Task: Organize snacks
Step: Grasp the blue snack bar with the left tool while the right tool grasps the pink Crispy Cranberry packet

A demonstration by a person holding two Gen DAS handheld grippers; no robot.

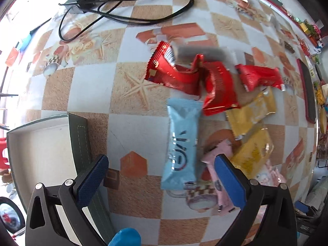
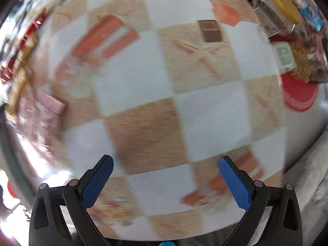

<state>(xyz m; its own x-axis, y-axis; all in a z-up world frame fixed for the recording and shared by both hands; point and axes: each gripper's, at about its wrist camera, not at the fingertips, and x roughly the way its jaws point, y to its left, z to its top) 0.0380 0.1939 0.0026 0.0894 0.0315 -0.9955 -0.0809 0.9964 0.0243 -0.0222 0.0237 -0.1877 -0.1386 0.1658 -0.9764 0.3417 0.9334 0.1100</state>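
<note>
**Both claws wide open, snacks scattered ahead of your left**

Left wrist view: your left claw (image 1: 162, 176) is spread wide and grips nothing. Between its blue fingers (image 1: 92, 179), on the checkered table (image 1: 133, 78), lies a light blue packet (image 1: 181, 141), lengthwise and slightly blurred. Just right of it a pink packet (image 1: 217, 174) runs under the right finger. Beyond that finger sit two yellow packets (image 1: 252, 110), one overlapping the other. Farther out are three red packets (image 1: 174, 71): the left and middle ones overlap, and the middle one touches the blue packet's far end; the third lies a little apart to the right. On your left stands an open box (image 1: 41, 149) with a pale inside and a dark green stitched rim; the left finger hangs over that rim. At the far side of the table a black cable (image 1: 127, 10) loops beside a dark adapter (image 1: 82, 2). A dark flat item with a red edge (image 1: 308, 92) lies at the right edge.

Right wrist view: your right claw (image 2: 166, 182) is also fully apart and empty, over bare checkered table. The view is heavily blurred. A pink packet (image 2: 51, 102) shows at the left edge, with red and yellow smears beyond it that you cannot make out clearly. At the upper right are a clear container with a yellow lid (image 2: 280, 2) and a red round mat (image 2: 299, 94).
</note>
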